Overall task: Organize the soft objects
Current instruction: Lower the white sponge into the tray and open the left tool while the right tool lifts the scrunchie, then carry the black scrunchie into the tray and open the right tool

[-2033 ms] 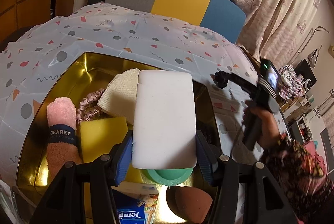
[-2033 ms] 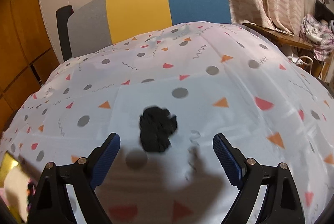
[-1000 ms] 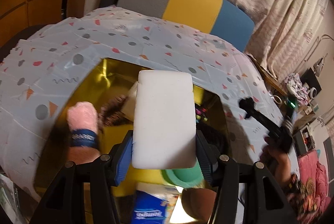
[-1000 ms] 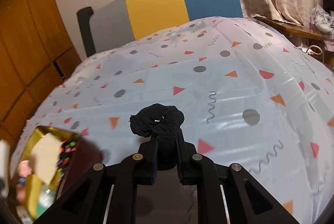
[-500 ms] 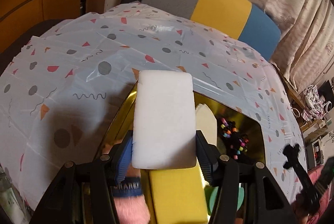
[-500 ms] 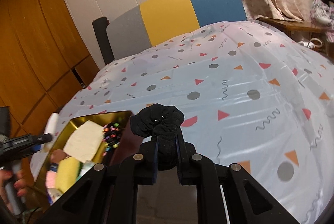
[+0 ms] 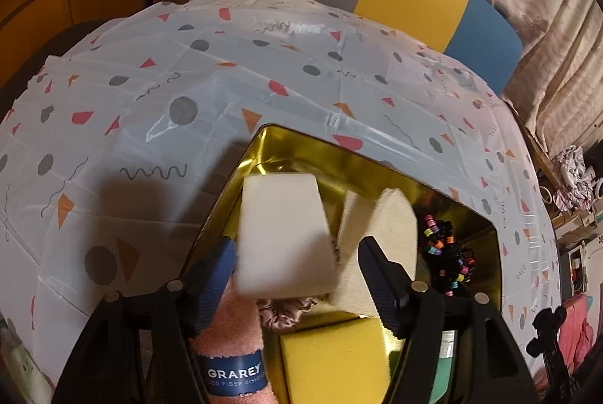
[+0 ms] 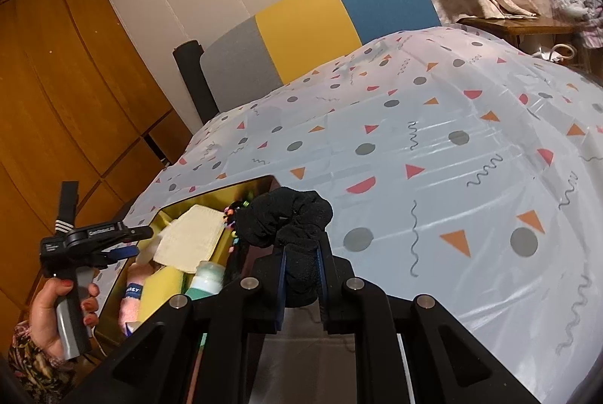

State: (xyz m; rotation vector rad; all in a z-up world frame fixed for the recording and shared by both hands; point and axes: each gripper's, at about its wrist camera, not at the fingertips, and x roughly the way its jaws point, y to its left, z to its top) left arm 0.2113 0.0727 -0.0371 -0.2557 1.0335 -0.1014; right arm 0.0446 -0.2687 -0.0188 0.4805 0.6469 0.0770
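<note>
In the left wrist view a white sponge block (image 7: 284, 234) tips away between my left gripper's (image 7: 297, 272) open fingers, over the far left corner of the gold tray (image 7: 301, 144). Its left edge is against the left pad; the right pad stands apart. The tray holds a pink cloth roll (image 7: 233, 347), a yellow sponge (image 7: 331, 358), a cream cloth (image 7: 384, 234), a satin scrunchie (image 7: 290, 313) and a beaded black tie (image 7: 448, 257). In the right wrist view my right gripper (image 8: 300, 272) is shut on a black scrunchie (image 8: 290, 219), near the tray's (image 8: 222, 191) right rim.
The tray sits on a table under a patterned white cloth (image 8: 452, 178). A grey, yellow and blue chair back (image 8: 320, 31) stands behind the table. Wooden cabinets (image 8: 56, 102) are at the left, curtains and a cluttered side table at the right.
My left gripper has opened and the white sponge is slipping out, tilting down into the tray. My right gripper has carried the black scrunchie left toward the tray.
</note>
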